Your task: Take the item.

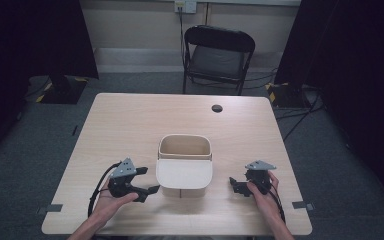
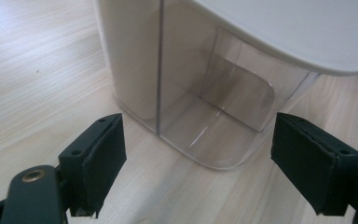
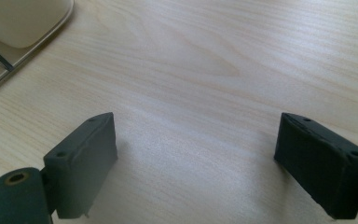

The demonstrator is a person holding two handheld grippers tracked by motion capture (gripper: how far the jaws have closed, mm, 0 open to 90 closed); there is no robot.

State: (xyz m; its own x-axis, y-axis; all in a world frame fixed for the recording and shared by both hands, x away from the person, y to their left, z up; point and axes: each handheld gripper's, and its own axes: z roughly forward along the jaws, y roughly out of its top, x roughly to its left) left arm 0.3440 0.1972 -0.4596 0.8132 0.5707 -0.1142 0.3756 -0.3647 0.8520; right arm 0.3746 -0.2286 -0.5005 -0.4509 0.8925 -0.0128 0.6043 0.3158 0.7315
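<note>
Black folding chair, grey carpet

Cream-white container on pale woodgrain table; black chair.

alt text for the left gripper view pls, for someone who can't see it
Seen along the open left gripper, a container with part-clear, part-cream walls stands on a light wooden table just ahead of the two black jaws. A cream lid overhangs its top at the upper right, and nothing is held between the jaws.
</note>
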